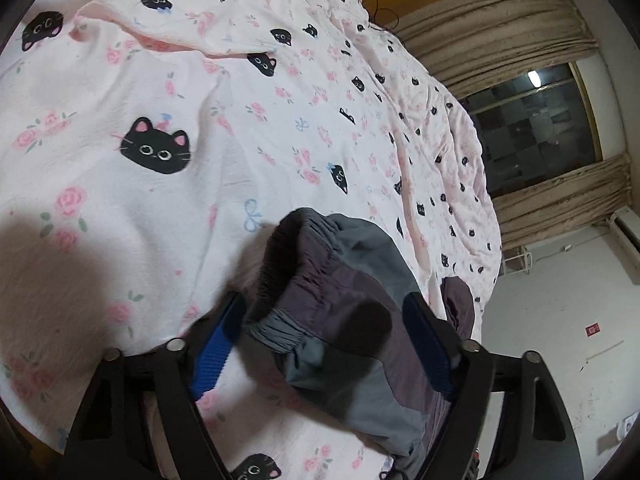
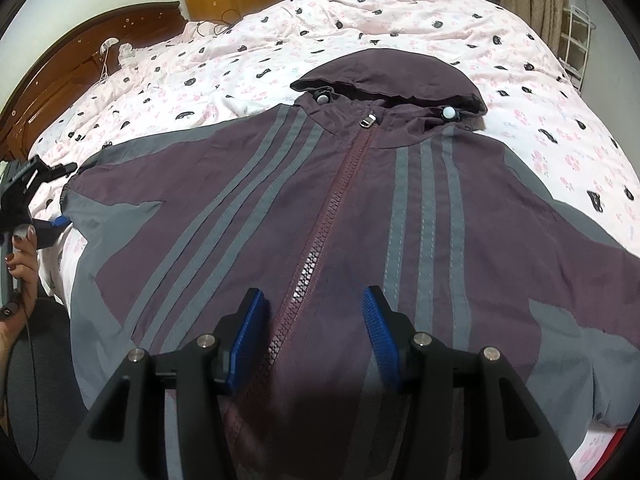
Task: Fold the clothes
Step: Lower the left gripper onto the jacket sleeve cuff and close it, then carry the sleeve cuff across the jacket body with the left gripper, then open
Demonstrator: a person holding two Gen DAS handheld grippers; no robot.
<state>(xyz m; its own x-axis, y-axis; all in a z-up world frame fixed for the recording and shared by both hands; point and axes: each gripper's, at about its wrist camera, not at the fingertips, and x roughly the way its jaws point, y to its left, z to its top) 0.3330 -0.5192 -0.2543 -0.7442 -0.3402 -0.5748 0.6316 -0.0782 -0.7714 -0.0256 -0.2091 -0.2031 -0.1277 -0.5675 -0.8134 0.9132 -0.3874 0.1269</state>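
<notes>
My jacket (image 2: 344,208) lies face up and spread flat on the bed (image 2: 440,20), zipped, hood (image 2: 384,76) pointing away from me toward the far side of the bed. Both sleeves reach out to the sides of the zipper (image 2: 320,248). I see no fold in it yet, so I judge the folding has hardly begun: sleeves, sides and the final halving are all left.

My left claw (image 1: 324,340) is at the sleeve cuff (image 1: 288,280), out at the jacket's left edge. Its blue pads straddle the elastic cuff, one pad on each side. The cloth sits between them, but I see a gap beside the left pad (image 1: 218,348), so I read it as spread around the cuff, not yet pinching. My guess is that this sleeve comes in toward the zipper first.

My right claw (image 2: 316,336) hangs over the lower front, one finger on either side of the zipper, half spread, gripping nothing that I can see.
</notes>
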